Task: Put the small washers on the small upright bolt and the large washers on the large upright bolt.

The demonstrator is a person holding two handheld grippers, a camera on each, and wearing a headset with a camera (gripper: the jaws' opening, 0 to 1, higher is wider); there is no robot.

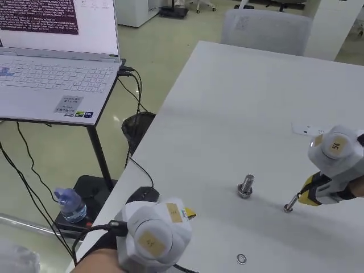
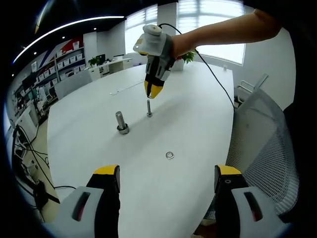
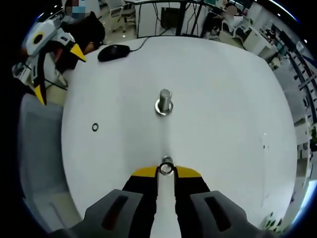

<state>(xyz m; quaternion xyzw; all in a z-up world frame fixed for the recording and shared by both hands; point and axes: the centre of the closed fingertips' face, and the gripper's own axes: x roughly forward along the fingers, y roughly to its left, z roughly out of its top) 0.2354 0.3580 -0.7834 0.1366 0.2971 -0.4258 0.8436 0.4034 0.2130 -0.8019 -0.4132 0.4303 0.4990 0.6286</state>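
The small bolt (image 1: 290, 205) stands on the white counter (image 1: 239, 102), just right of the large bolt (image 1: 245, 186) and a little nearer the person. In the left gripper view both bolts stand upright and apart from each other. The large bolt has a wider metal ring at its foot; whether that is a washer or the bolt's own head cannot be told.

The right gripper (image 3: 167, 171) comes in from the right and sits at the top of the small bolt. Its yellow-tipped jaws are drawn narrow, pinching a small washer (image 3: 167, 168), a little ring held right at the bolt's upper end. Whether the ring is already around the thread cannot be told.

A loose washer (image 1: 241, 259) lies flat on the counter, nearer than the large bolt and close to the near edge, well apart from both bolts.

The left gripper (image 2: 167, 169) is held at the near left, off the counter's corner, its jaws spread wide with nothing between them. Its view looks across the loose washer toward the two bolts and the right gripper.

A black mouse (image 1: 142, 195) rests at the counter's left edge, its cable running off the side. Farther left a laptop (image 1: 51, 79) sits open on a small stand, with a water bottle (image 1: 71, 205) on the floor below it. A grey chair (image 1: 264, 31) stands at the far end of the counter.
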